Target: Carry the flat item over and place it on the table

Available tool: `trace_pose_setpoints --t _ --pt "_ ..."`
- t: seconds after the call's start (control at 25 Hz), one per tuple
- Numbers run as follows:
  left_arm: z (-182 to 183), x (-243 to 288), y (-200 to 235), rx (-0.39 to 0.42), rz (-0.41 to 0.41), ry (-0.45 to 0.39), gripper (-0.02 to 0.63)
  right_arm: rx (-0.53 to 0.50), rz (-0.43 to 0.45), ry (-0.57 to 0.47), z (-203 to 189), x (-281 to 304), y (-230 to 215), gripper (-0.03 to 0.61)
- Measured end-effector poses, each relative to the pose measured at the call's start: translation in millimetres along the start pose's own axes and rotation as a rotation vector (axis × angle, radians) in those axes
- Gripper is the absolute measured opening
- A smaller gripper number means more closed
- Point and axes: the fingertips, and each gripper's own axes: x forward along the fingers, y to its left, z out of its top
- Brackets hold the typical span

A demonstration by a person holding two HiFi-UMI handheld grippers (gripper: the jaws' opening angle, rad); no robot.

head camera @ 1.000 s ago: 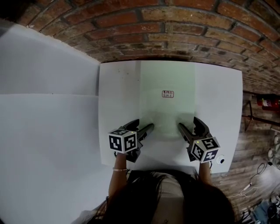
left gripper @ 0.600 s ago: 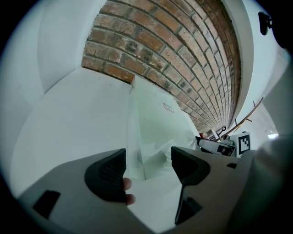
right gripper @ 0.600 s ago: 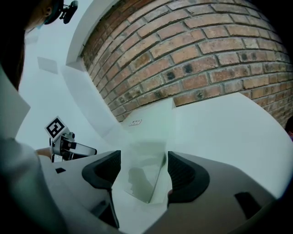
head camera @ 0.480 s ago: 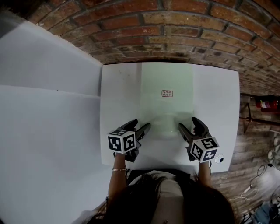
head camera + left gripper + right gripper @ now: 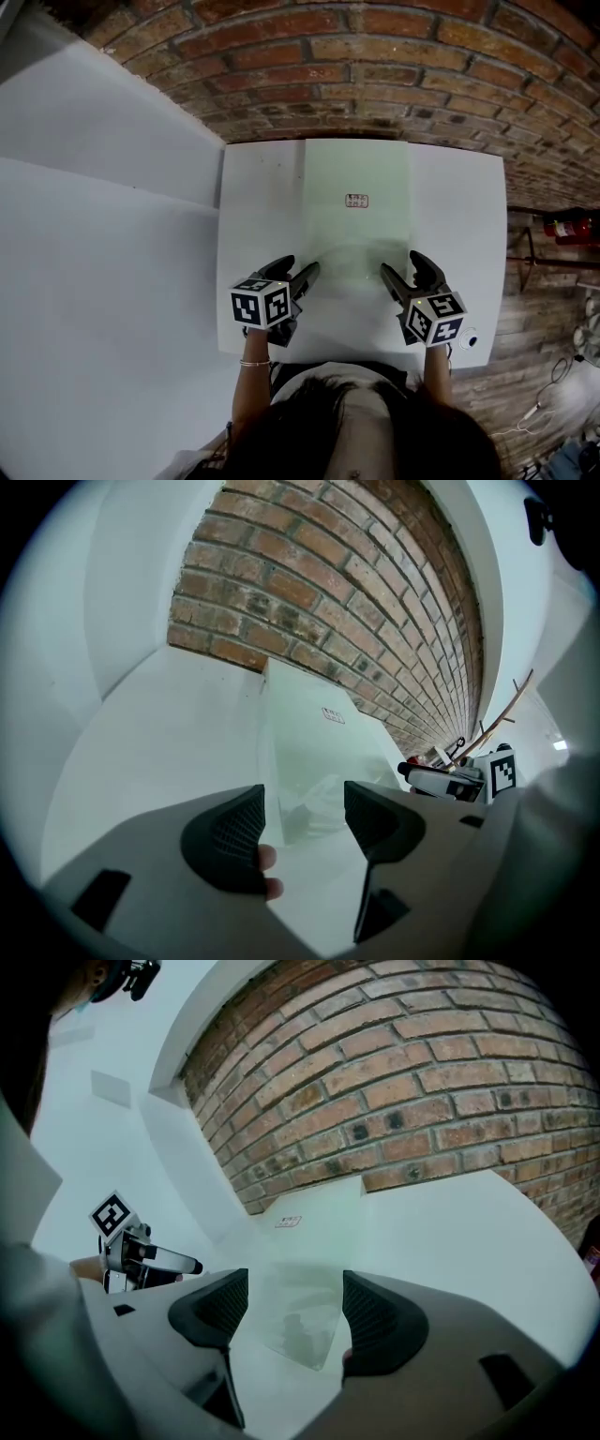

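Note:
A pale green see-through sheet [image 5: 356, 178] with a small label [image 5: 356, 200] lies flat on the white table [image 5: 459, 206], reaching from the far edge toward me. Just before its near edge my left gripper [image 5: 302, 267] is open. Its jaws have just been closing, with only the sheet's near left corner [image 5: 286, 803] showing in the gap, untouched by the pads. At the near right corner my right gripper [image 5: 400, 264] is open too. In the right gripper view the sheet [image 5: 309, 1241] lies beyond the open right gripper [image 5: 295, 1312].
A brick wall [image 5: 375, 84] runs along the table's far edge. A white panel [image 5: 94, 234] borders the table on the left. A small white round thing [image 5: 471, 341] sits at the near right corner. A red extinguisher [image 5: 562, 228] stands on the plank floor to the right.
Both grippers have risen slightly over the table's near edge. The left jaws stand a little narrower. The sheet has not moved.

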Motion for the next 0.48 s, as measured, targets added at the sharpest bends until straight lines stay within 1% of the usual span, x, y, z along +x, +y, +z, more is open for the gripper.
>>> trace_pose_setpoints --t 0.28,0.32,0.36,0.44,0.48 --pt "4 -13 -10 0.028 0.006 -0.037 0.255 -0.032 0.002 -0.018 6 -11 10 0.337" --pt "4 -15 -11 0.029 0.005 -0.04 0.253 -0.042 -0.003 -0.023 7 -13 11 0.33" --pt "4 -16 -13 0.029 0.003 -0.044 0.253 -0.056 -0.014 -0.029 9 -15 12 0.311" --pt "4 -20 -15 0.033 -0.001 -0.056 0.249 -0.083 -0.041 -0.047 13 -19 13 0.25" --pt "5 -23 -17 0.036 -0.002 -0.062 0.249 -0.09 -0.047 -0.056 15 -21 14 0.233"
